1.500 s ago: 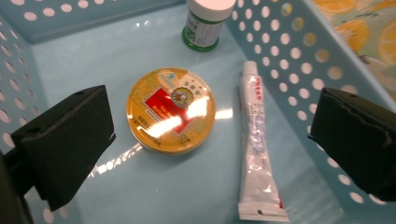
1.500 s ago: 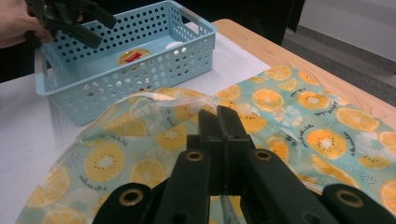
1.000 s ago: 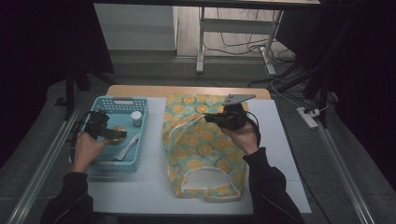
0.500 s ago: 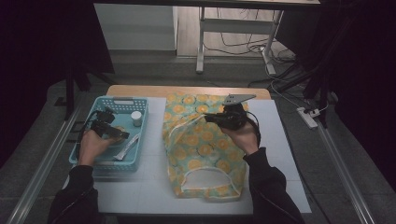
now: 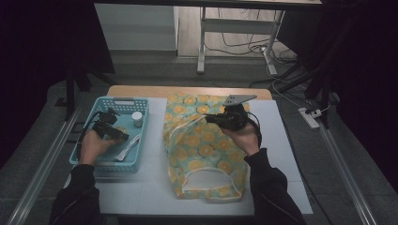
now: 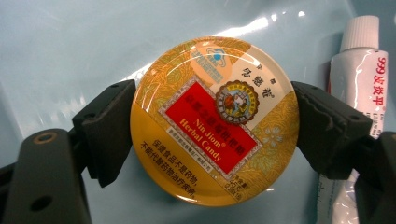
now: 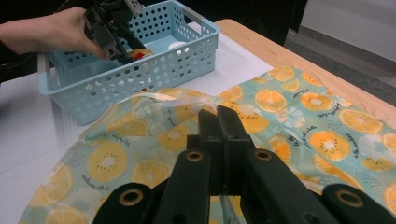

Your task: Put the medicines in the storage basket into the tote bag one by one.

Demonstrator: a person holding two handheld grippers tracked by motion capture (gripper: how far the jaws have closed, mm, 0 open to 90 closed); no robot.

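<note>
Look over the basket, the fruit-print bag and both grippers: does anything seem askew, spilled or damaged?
Nothing stands out. The candy tin lies flat in the blue basket between the left gripper's jaws, beside a tube. The bag lies on the table.

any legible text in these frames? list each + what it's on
"Nin Jiom Herbal Candy": red label on the round tin, left gripper view.
"999", then Chinese characters: white tube beside the tin.
Tin's Chinese print and gold seal: too small to read reliably.
Script words on the orange-print bag: blurred, unreadable.
</note>
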